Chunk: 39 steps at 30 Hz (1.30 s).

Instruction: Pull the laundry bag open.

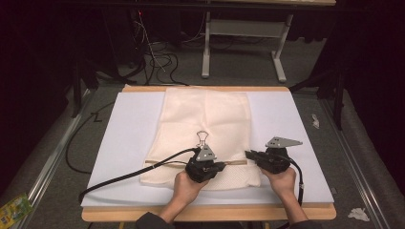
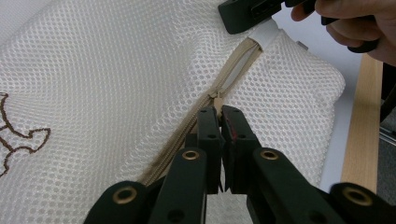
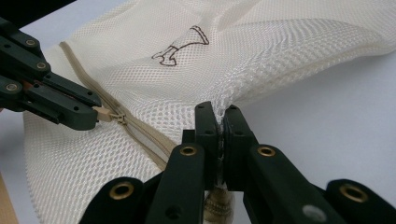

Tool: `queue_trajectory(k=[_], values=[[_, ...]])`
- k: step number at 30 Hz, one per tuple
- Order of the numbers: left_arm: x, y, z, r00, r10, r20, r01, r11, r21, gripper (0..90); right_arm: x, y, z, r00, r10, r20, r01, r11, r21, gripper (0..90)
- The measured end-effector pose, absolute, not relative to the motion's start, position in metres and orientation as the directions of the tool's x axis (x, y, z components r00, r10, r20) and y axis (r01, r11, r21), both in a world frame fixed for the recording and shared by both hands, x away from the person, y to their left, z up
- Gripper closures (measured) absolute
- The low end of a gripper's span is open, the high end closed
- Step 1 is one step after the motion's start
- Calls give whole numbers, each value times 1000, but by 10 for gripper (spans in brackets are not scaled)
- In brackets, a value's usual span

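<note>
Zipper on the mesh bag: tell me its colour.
Beige; the zipper on the cream mesh bag shows best in the left gripper view.

I see a wooden table (image 1: 210, 213) with its pale edge showing along the near side and the far side. A white sheet (image 1: 129, 129) covers nearly the whole top, lying flat. On that sheet rests a cream mesh bag (image 1: 205, 119), spread out in the middle and reaching from near the far edge almost to the near edge, with a beige zipper (image 2: 187, 128) running across its near part. A black cable (image 1: 124, 176) lies over the sheet's near left part and drops off the left side.
</note>
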State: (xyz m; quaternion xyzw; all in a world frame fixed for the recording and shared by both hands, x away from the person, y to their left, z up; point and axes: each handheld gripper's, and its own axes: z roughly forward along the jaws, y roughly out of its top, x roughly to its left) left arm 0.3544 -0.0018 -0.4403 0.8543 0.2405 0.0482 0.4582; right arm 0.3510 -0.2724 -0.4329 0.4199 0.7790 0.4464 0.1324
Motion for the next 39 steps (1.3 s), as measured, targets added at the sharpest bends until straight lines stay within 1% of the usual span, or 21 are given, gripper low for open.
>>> queue_trajectory(k=[23,27,39], values=[[355,14,-439,868,476,-140,377,-450,809,872,352,-275,-433,-609,776,164,532,246,810,884],[357,21,-442,860,485,-159,395,-434,810,872,352,-277,-434,-601,781,171,539,238,808,884],[356,24,-441,859,486,-162,398,-434,808,872,353,-278,-435,-598,781,181,548,233,803,883]])
